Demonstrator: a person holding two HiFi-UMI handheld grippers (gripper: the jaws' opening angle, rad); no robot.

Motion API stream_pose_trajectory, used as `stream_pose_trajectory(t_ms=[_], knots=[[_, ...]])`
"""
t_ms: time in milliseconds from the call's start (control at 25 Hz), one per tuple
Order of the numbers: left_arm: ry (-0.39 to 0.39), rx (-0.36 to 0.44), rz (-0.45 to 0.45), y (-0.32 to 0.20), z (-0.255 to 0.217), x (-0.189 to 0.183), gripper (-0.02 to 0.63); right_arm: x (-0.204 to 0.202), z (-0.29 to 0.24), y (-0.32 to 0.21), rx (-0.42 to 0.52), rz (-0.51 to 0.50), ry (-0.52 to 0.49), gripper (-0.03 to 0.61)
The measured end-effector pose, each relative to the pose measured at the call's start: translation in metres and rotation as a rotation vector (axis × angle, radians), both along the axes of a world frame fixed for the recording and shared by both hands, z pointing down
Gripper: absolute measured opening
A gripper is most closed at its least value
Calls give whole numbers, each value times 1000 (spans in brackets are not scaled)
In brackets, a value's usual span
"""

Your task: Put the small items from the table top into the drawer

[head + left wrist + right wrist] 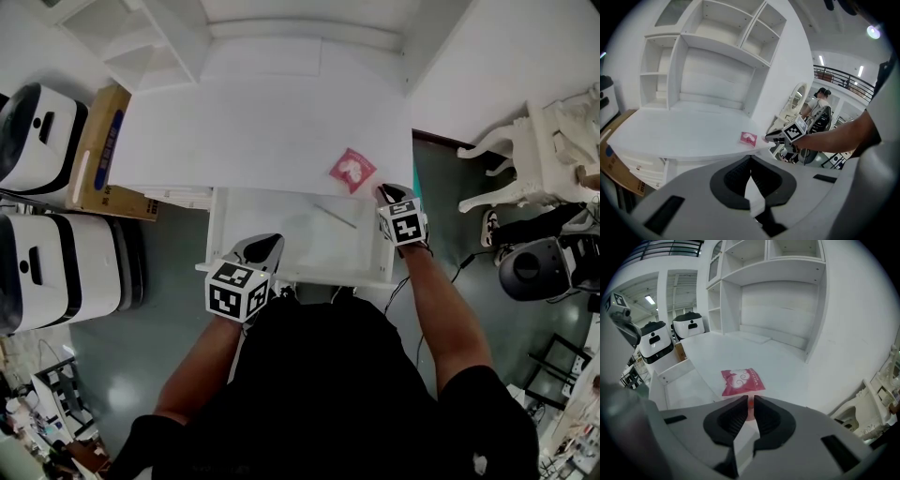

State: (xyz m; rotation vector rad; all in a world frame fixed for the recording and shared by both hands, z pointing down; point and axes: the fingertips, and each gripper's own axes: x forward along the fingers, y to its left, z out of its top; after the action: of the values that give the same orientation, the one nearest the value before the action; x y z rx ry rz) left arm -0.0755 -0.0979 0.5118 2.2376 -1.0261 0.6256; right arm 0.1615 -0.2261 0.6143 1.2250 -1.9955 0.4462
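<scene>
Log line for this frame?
drawer open | pink packet on tabletop | right gripper shut on small pink item | left gripper shut, empty

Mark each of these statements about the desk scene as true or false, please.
1. The pink packet lies on the table top. True.
2. The drawer is closed. False: it is pulled open below the table top.
3. The right tongs are shut on a small red item. True.
4. The left tongs hold the pink packet. False: they are shut on nothing, and the packet lies apart from them on the table top.
</scene>
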Motion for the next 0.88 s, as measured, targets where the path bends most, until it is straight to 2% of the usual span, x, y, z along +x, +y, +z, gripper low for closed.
stream_pose_trajectory(t_ms=[200, 480, 680, 880], knots=[[4, -1, 16, 0, 2, -2, 9, -32, 9, 34, -36, -41, -40, 55], [2, -7, 15, 1, 5, -10, 9, -85, 45, 78, -130, -171, -34, 55], [-4, -13, -3, 4, 6, -20, 9, -119, 77, 88, -178, -265, -3, 55], [-11, -25, -35, 9, 9, -31, 9, -147, 111, 93, -234, -311, 12, 55]])
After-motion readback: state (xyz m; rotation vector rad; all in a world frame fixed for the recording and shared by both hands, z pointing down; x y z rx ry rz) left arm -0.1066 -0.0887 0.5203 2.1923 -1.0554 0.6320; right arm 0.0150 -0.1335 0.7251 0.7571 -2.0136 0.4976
